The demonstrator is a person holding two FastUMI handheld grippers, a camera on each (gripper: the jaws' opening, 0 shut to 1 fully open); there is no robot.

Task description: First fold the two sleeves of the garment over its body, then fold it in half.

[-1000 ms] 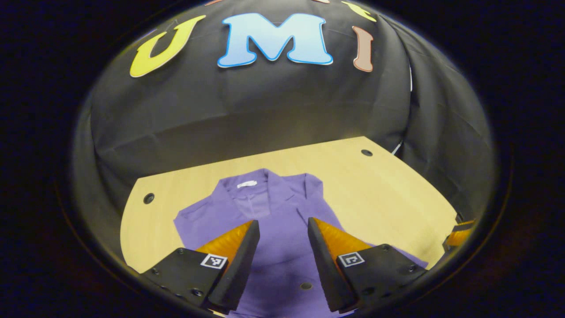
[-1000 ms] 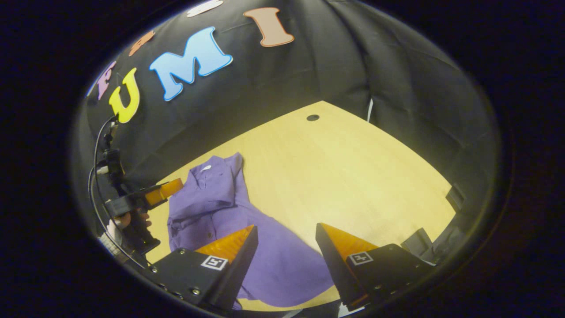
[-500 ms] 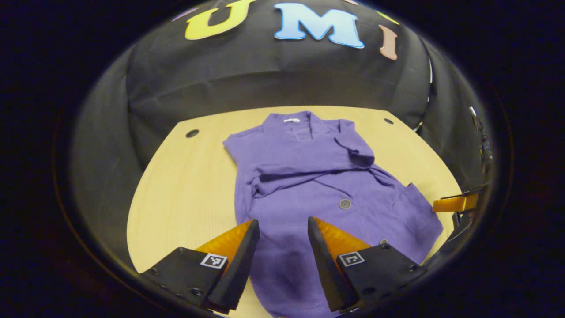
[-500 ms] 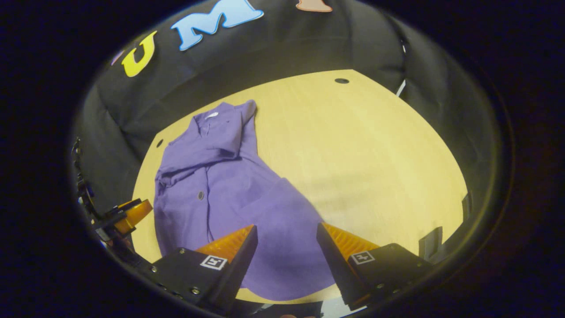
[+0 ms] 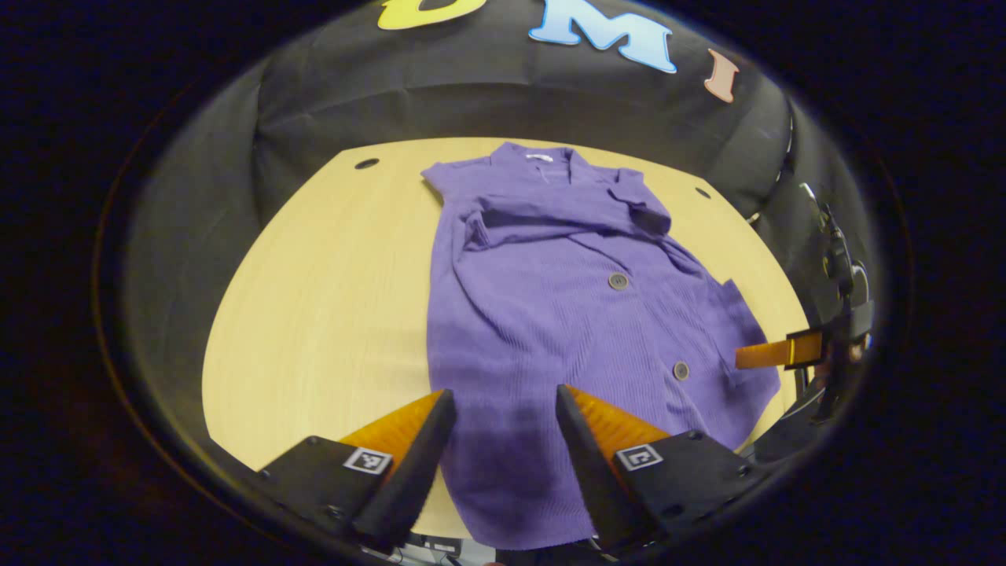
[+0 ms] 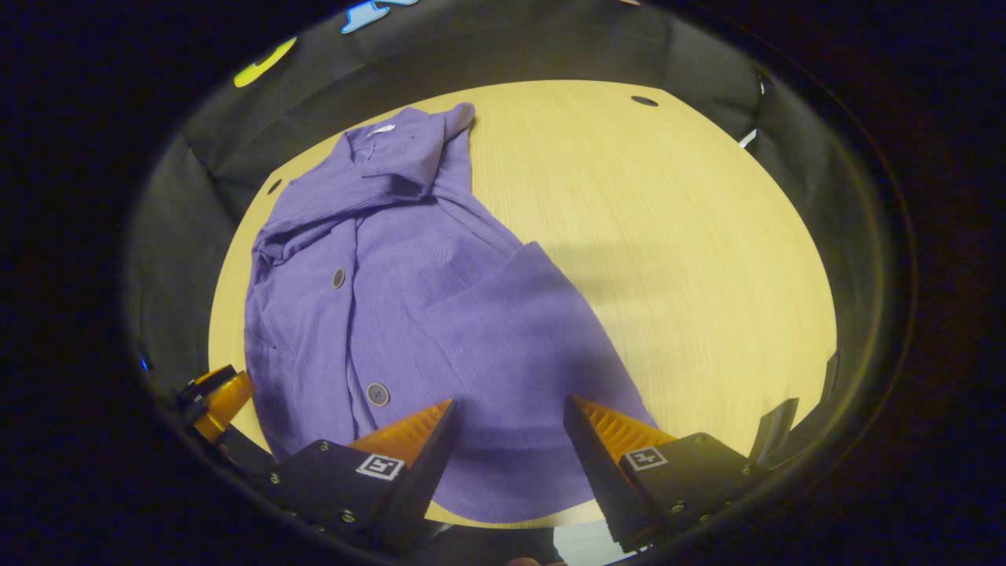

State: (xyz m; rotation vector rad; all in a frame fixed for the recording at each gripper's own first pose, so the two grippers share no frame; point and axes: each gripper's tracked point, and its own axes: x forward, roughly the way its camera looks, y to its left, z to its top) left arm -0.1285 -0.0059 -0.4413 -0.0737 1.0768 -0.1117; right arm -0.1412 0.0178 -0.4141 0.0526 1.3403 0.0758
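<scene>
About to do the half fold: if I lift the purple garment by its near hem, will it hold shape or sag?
The purple garment probably sags: it lies limp with creases across the chest. The ribbed knit looks soft, so it likely drapes between the left claw and right claw. On the smooth wooden table it may slide.

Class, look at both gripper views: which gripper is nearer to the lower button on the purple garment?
Probably right. The right gripper hangs open just beside the lower button; the left gripper, also open, sits over the hem farther from it.
</scene>
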